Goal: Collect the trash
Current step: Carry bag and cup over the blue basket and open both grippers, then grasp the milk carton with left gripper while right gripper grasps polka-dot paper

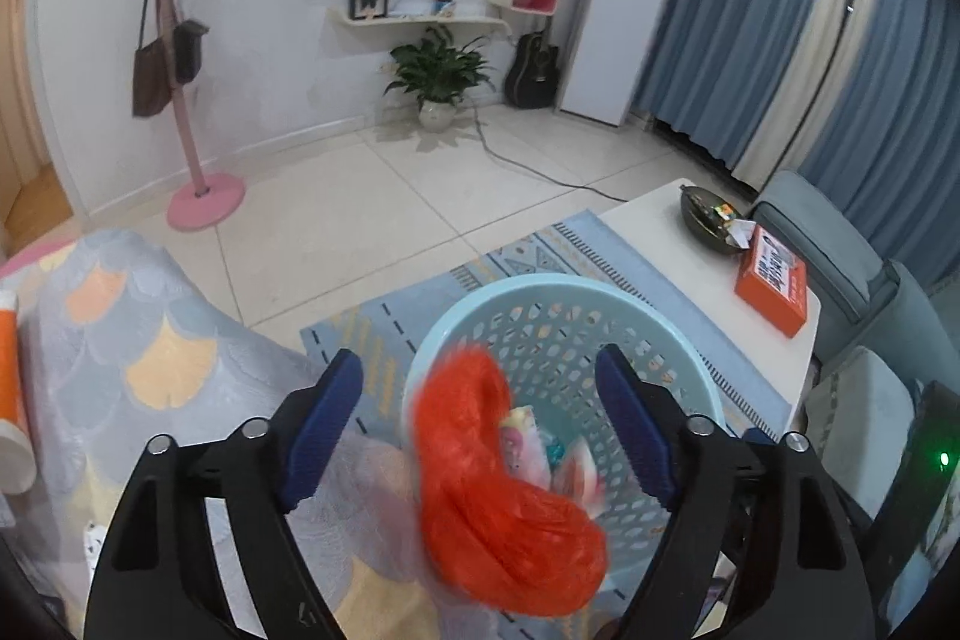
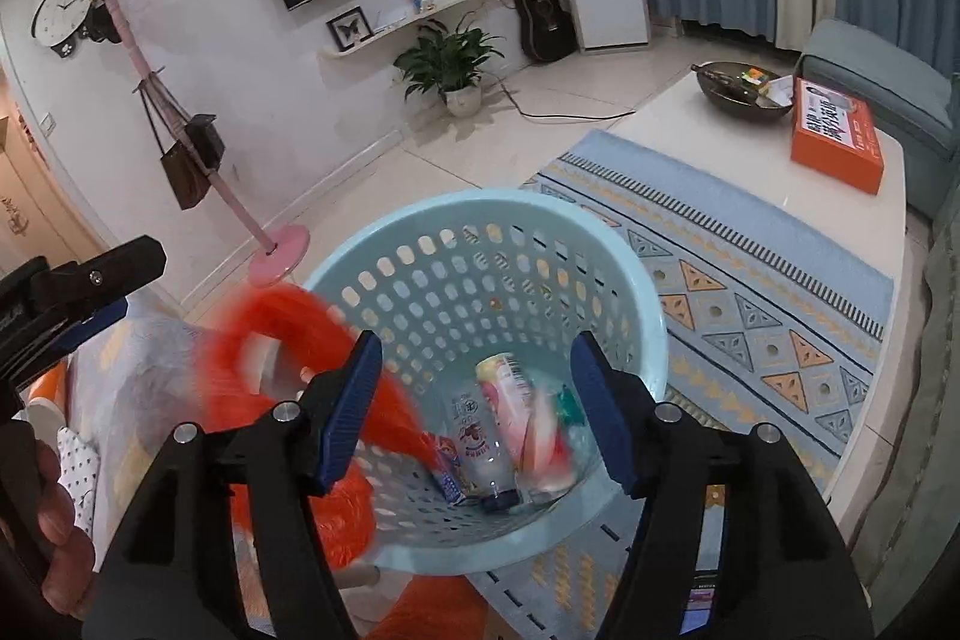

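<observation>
Both grippers hang above the pale blue basket. The left gripper stands wide open, gripping nothing; the right gripper is about half open and likewise empty. A motion-blurred orange plastic bag lies between them over the basket's near rim, touching no pad. Deeper in the basket lie a clear bottle and colourful wrappers. Beyond the basket spreads a patterned rug.

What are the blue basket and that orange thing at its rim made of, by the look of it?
Basket: moulded plastic, pale blue, slightly glossy, its wall punched with rows of holes. Orange thing: probably a thin plastic bag, crinkled and translucent at its edges; motion blur leaves that uncertain.
</observation>
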Demonstrator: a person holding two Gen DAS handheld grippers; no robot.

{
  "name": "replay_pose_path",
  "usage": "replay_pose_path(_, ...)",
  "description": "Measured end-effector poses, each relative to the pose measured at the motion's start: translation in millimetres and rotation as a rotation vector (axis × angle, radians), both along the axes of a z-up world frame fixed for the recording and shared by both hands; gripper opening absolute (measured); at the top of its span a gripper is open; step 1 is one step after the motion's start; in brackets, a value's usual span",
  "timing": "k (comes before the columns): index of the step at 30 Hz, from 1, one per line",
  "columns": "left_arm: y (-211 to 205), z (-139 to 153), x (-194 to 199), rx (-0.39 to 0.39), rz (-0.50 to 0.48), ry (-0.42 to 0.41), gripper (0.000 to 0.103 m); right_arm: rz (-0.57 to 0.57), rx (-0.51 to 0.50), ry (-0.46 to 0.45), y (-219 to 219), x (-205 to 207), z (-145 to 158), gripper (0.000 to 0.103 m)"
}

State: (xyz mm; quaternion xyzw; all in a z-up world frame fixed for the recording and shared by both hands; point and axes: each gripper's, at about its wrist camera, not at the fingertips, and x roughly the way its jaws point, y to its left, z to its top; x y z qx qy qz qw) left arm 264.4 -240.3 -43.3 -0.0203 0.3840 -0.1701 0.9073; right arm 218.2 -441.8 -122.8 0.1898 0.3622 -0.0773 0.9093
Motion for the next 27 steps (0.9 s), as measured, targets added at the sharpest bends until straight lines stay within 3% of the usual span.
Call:
replay_pose_path(13,38,47,-61,-0.075,-0.044,-0.095,0.084,0.122,-0.024,-0.081,55,-25,51,0.062)
replay_pose_path(21,102,77,-112,-0.118,0.003,-0.172,0.084,0.242,-0.049,-0.145,115,-42,88,0.062)
replay_pose_path(27,172,84,-148,-0.177,0.119,-0.209,0.084,0.339,-0.069,-0.176,165,-51,105,0.065)
